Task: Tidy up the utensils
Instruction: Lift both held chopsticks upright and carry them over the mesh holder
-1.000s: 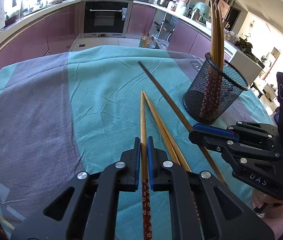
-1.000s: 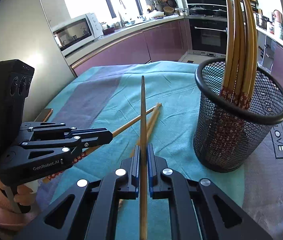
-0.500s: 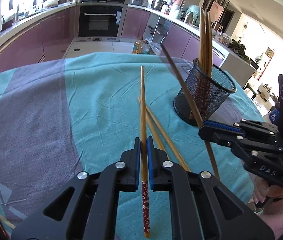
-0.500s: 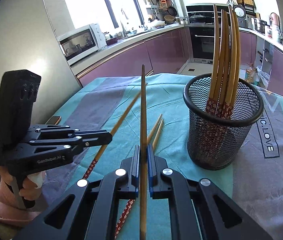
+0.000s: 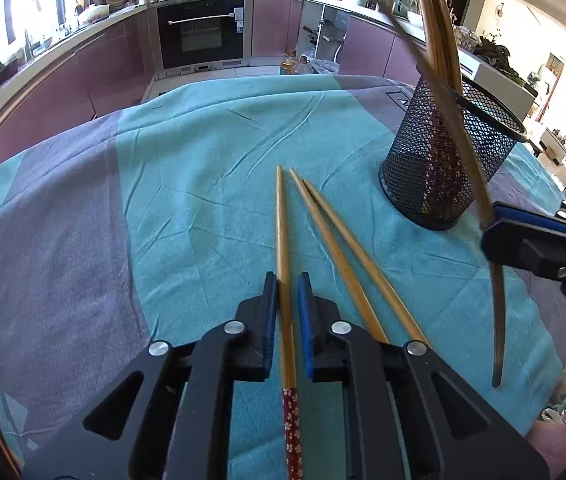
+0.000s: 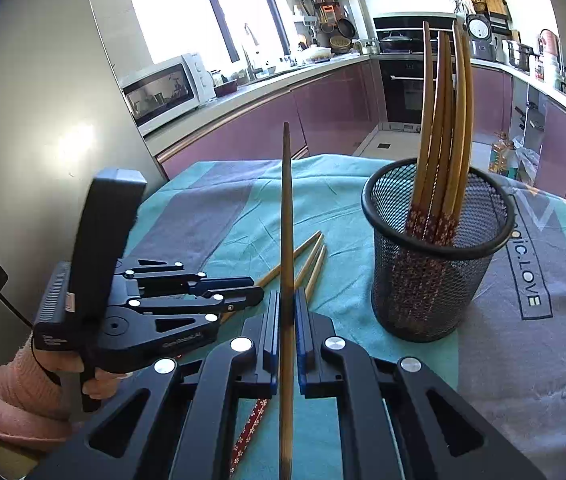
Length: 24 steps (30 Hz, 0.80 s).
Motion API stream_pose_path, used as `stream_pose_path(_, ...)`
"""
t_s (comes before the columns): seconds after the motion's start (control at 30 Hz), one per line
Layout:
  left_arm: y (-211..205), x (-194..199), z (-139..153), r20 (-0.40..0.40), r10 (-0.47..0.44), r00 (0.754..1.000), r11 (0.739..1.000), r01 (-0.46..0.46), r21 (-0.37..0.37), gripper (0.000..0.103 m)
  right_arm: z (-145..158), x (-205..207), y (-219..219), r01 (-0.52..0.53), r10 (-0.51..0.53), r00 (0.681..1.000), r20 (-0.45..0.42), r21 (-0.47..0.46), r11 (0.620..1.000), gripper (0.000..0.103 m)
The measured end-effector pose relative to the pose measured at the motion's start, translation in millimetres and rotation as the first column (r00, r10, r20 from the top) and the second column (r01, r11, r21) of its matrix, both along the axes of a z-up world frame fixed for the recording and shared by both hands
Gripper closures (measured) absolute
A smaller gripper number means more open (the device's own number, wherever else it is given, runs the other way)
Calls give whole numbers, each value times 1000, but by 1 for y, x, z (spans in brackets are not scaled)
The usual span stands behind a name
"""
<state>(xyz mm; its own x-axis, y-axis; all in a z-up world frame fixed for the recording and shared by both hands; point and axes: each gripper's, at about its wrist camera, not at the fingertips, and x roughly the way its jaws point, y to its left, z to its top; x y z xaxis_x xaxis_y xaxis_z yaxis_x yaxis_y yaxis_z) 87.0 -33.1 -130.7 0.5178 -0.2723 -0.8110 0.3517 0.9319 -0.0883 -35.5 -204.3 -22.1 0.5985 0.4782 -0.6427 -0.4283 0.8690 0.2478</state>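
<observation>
A dark chopstick is pinched between the closed right tongs, raised off the surface and pointing up and away, just left of the mesh cup. In the left wrist view the same dark chopstick crosses in front of the mesh cup, blurred, with the right tongs gripping it partway along.

The mesh cup stands upright on the teal and grey cloth and holds several chopsticks standing red patterned ends down, tips up.

To the left of the cup, a light chopstick with a red flowered end lies on the cloth between the fingers of the left tongs. The left tongs are slightly apart, with a narrow gap showing on either side of the stick, so they bracket it without squeezing it. Two more light chopsticks lie side by side on the cloth between that one and the cup, their tips close together.

From the right wrist view, the left tongs sit low over these chopsticks, held by a hand in a pink sleeve.
</observation>
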Motion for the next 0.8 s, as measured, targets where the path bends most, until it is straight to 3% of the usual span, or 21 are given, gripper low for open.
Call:
stream_pose_path(0.2,3,-7,13,30,-3,1000,1000,4,-28,96,22,-8,-17,29,-30,997,65,14,999,97)
stream_pose_path(0.43,14,-26,63,107,-67,992,984,83,-155,96,47,-12,-36,65,-71,988,135,48,997,97)
stream_pose_path(0.8,15,-43,137,245,-98,965,950,164,-265,96,79,-8,-56,89,-103,972,210,75,993,97)
